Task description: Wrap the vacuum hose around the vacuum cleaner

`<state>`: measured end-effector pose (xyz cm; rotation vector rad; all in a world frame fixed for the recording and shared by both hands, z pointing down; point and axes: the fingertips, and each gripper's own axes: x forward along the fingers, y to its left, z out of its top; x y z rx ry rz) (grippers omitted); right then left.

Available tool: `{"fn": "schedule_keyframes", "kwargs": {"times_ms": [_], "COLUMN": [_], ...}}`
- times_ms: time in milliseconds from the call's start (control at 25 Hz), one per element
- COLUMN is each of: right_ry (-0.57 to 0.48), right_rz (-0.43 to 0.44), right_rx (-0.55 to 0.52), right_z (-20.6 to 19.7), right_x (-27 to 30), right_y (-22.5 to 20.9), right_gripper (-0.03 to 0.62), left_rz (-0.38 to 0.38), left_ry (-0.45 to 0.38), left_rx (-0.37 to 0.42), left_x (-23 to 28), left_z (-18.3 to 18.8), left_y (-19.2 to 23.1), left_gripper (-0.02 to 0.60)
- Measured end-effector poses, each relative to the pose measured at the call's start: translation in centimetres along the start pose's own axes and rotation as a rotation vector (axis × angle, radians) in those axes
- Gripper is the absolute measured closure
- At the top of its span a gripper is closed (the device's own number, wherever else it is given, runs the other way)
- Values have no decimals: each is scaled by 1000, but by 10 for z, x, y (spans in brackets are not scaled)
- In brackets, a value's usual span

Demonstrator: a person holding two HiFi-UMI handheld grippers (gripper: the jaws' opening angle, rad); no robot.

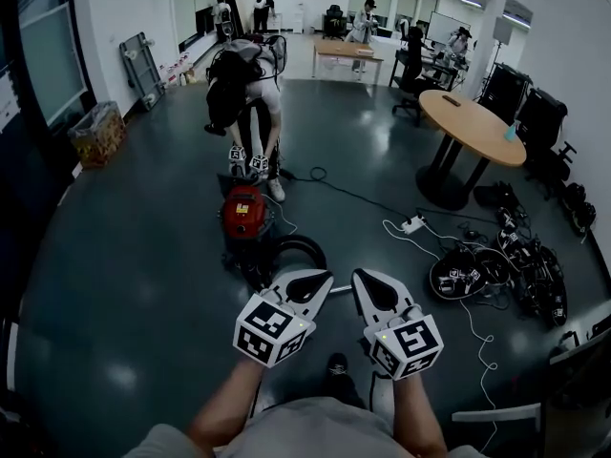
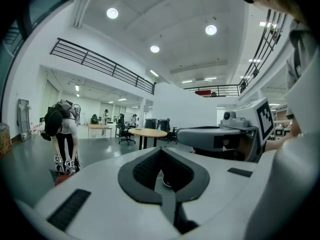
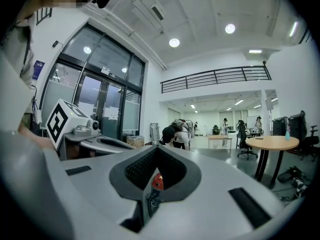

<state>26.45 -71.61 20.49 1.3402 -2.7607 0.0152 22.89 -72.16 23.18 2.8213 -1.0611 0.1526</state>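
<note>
The red vacuum cleaner (image 1: 244, 212) stands on the dark floor ahead of me, with its black hose (image 1: 298, 249) looped beside it. Another person (image 1: 246, 84) bends over it, holding two marker-cube grippers just above it. My left gripper (image 1: 323, 279) and right gripper (image 1: 359, 277) hover side by side in front of me, nearer than the vacuum, both shut and empty. In the left gripper view the shut gripper (image 2: 161, 150) points level and a bit of the red vacuum (image 2: 60, 178) shows low at the left. In the right gripper view the gripper (image 3: 157, 148) is shut, with the red vacuum (image 3: 157, 182) seen behind the pads.
A round wooden table (image 1: 473, 122) stands at the right, with office chairs behind it. A white power strip (image 1: 412, 224) and cables trail across the floor toward a heap of black gear (image 1: 506, 265). A box of items (image 1: 95, 132) sits by the left wall.
</note>
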Motion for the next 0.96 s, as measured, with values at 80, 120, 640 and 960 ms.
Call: {"fn": "schedule_keyframes", "kwargs": {"times_ms": [80,120,640,960], "right_ry": [-2,-2,-8,-14], "right_rz": [3,4,4,-5], "right_rx": [-5,-6,-9,-6], "right_z": [0,0,-1,2], "right_x": [-2,-2,-15,-18], "right_y": [3,5,14,16], "right_gripper": [590,590,590,591], "left_rz": [-5,-6,-9,-3], "left_ry": [-2,-2,10,8], "left_rx": [4,5,25,28], "left_x": [-2,-2,-10,-14], "left_z": [0,-1,-2,2], "left_y": [-5,-6,-22,-26], "left_gripper": [574,574,574,574]}}
